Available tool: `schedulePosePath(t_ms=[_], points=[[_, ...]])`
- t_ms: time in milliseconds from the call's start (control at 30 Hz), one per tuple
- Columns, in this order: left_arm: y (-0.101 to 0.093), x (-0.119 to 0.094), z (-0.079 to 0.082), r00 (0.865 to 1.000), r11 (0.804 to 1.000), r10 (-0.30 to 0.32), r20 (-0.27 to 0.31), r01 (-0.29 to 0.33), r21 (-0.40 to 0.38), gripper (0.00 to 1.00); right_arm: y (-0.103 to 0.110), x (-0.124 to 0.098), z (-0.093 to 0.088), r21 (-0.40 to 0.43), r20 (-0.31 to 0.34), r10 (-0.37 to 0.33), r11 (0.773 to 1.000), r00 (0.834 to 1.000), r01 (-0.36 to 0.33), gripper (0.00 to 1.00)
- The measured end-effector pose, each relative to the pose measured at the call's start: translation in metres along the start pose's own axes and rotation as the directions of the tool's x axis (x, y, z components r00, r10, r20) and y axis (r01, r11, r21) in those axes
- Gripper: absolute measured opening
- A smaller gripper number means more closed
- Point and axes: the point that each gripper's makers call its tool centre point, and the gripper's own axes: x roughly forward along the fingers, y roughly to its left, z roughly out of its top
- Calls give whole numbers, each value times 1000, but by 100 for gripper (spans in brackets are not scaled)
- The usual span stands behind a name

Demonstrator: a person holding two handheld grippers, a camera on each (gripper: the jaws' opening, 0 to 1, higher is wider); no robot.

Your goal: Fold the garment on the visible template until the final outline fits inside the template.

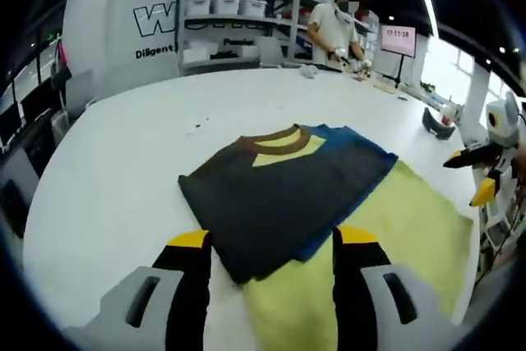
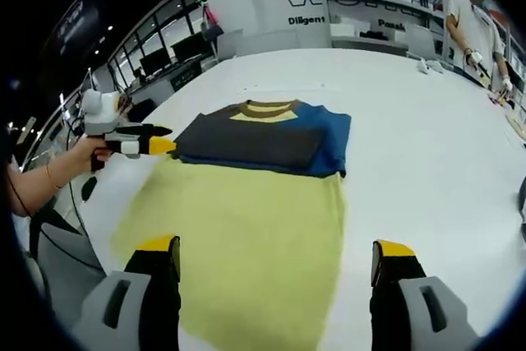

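The folded dark grey and blue T-shirt with a brown collar [image 2: 267, 139] lay on the yellow rectangular cloth template [image 2: 246, 244], on the white table [image 2: 427, 162]. It lay ahead of the right gripper [image 2: 275, 273], fingers wide and empty. The left gripper [image 1: 273, 265], fingers wide, straddled its near corner.

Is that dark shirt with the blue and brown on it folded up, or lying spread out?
Folded. The shirt is a compact layered rectangle, collar on top, lying at one end of the yellow template.
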Motion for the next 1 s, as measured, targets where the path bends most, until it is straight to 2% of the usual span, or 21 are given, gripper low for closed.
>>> schedulePosePath(t_ms=[200,267,300,400,533,633,1000], points=[[14,-4,-21,999,1000,22,-37,-22,-9,53,1,1,-1,2,-1,1,1000,1000,-1,95],[23,-5,-32,996,998,54,-72,-57,-33,50,2,0,-2,3,-4,2,1000,1000,-2,95],[24,-4,-33,996,998,54,-72,-57,-30,48,2,0,-2,3,-4,1,1000,1000,-1,95],[26,-3,-39,996,998,43,-82,-47,-42,35,2,0,-5,7,-6,0,1000,1000,0,95],[22,2,-42,996,999,31,-84,-34,-37,12,1,-1,-8,14,-13,-4,1000,1000,4,95],[20,0,-39,997,999,20,-76,-22,-34,5,-3,-2,-9,17,-12,-8,1000,1000,8,95],[25,-6,-43,995,999,32,-89,-31,19,3,-3,-4,-14,21,-17,-5,1000,1000,6,95]])
